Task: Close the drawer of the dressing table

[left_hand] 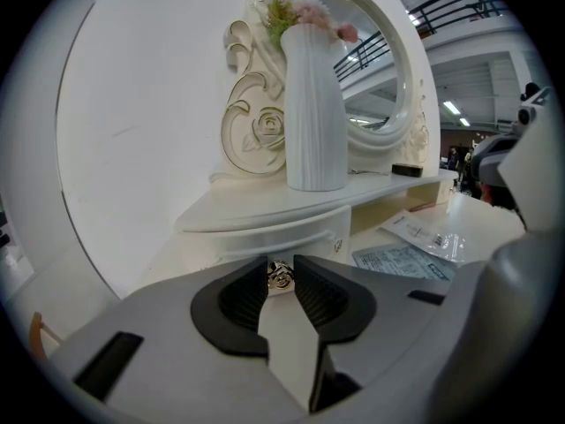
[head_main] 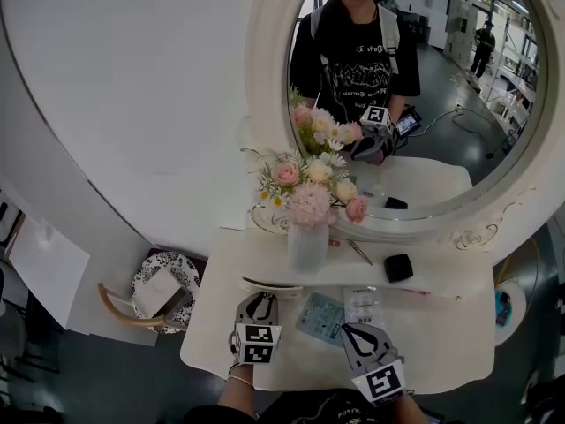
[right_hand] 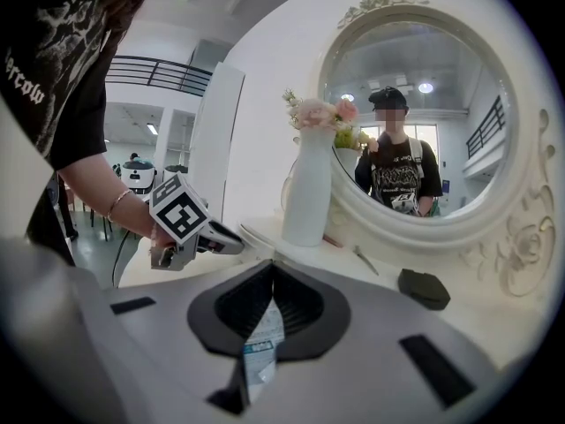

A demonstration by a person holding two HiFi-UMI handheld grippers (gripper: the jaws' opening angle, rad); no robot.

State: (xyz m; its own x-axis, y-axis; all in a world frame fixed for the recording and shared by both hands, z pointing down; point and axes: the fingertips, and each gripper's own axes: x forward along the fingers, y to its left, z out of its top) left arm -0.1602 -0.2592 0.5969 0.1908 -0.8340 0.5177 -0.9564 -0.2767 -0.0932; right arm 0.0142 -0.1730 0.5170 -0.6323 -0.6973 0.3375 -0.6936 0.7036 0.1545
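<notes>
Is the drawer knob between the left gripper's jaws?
Yes, the left gripper has the metal drawer knob between its jaw tips in its own view.

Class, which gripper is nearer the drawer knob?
Left. The left gripper has its jaws on the drawer knob; the right gripper is off to its right, above a blue packet.

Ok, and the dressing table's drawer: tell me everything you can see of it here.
The drawer is a small, curved, glossy white front with a moulded groove, just under the shelf that carries the vase. Its brass-coloured knob sits between the left gripper's jaw tips, whose pads look closed on it. In the head view it seems pulled out slightly; its inside is not visible.
</notes>
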